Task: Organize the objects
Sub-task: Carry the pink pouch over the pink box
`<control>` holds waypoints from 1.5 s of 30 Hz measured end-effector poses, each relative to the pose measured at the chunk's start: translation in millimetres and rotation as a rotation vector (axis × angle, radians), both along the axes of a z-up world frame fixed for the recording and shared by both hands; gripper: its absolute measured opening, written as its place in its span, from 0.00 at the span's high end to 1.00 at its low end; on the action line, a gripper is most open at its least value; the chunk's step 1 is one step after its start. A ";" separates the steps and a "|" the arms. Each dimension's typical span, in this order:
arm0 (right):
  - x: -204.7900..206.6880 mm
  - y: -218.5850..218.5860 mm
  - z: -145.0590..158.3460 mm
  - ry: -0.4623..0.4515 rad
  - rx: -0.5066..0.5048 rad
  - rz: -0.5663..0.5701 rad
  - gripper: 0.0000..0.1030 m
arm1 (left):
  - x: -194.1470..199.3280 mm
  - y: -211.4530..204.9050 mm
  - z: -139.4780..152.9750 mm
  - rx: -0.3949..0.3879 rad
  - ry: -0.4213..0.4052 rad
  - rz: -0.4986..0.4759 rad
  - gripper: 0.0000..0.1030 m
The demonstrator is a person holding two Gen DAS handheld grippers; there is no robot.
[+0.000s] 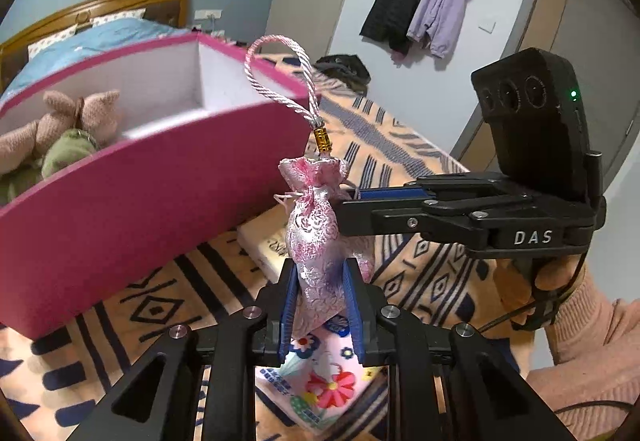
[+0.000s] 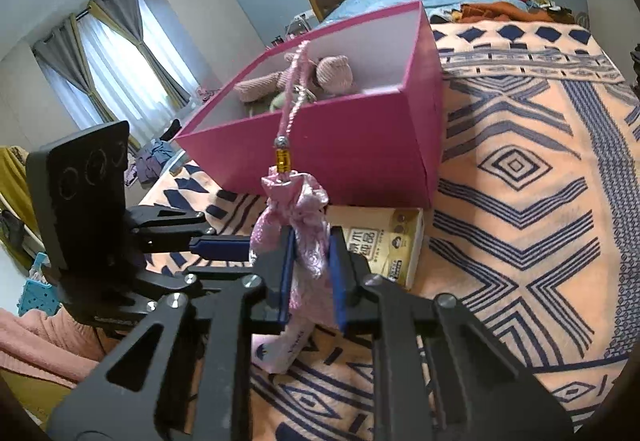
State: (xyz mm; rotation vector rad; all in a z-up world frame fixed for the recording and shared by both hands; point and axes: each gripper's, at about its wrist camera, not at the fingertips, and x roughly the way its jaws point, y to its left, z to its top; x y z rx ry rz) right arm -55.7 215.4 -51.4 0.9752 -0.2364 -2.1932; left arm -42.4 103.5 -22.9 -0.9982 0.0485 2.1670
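Floral packet [image 1: 320, 381] under pouch [image 1: 316, 241]: left view only

One pink brocade pouch [image 1: 316, 229] with one cord loop [image 1: 280, 81]. One pink box [image 2: 344, 145], holding one plush toy [image 2: 320, 77]. One flat carton [image 2: 384, 245] near it. Two jackets [image 1: 420, 5] on the far wall. Two grippers, left [image 1: 320, 305] and right [image 2: 310, 273].

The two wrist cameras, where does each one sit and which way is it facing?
Left wrist: on the left gripper, looking over its fingers at the pink sachet it clamps; right gripper and sleeve at right.
Right wrist: on the right gripper, facing the pink box; left gripper enters from left.
Shared: sachet, box, patterned blanket.
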 end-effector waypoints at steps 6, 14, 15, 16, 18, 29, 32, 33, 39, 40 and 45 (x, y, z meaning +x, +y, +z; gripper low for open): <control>7.1 -0.4 23.3 0.051 -0.003 0.001 0.82 | 9.2 -3.4 26.2 0.009 0.057 0.004 0.78; 2.2 -8.3 61.2 0.139 0.003 0.017 0.82 | 0.1 -5.1 59.2 0.021 0.124 0.026 0.78; 1.2 -10.1 66.2 0.148 0.003 0.019 0.82 | -1.1 -7.0 62.1 0.018 0.130 0.031 0.78; -1.6 -11.5 70.1 0.157 0.002 0.021 0.82 | -1.1 -9.8 64.3 0.018 0.136 0.035 0.78; -4.9 -13.5 76.8 0.175 0.001 0.025 0.82 | -5.8 -12.3 71.8 0.010 0.155 0.044 0.78; -42.8 -21.1 115.4 0.243 -0.032 0.028 0.82 | -44.7 -22.0 108.9 0.011 0.207 0.103 0.78; -54.4 -24.4 122.6 0.250 -0.041 0.027 0.82 | -57.6 -24.1 114.5 0.013 0.211 0.123 0.78; -58.7 -24.8 123.5 0.249 -0.045 0.026 0.82 | -61.8 -24.1 116.1 0.009 0.215 0.133 0.78; -89.1 -29.5 122.6 0.229 -0.049 0.016 0.82 | -88.1 -24.2 112.8 0.007 0.197 0.175 0.78; -93.6 -29.9 121.2 0.224 -0.048 0.013 0.82 | -93.1 -24.4 110.8 0.008 0.189 0.182 0.78; -111.6 -33.2 109.3 0.191 -0.032 0.001 0.82 | -115.1 -23.3 97.7 0.000 0.144 0.202 0.78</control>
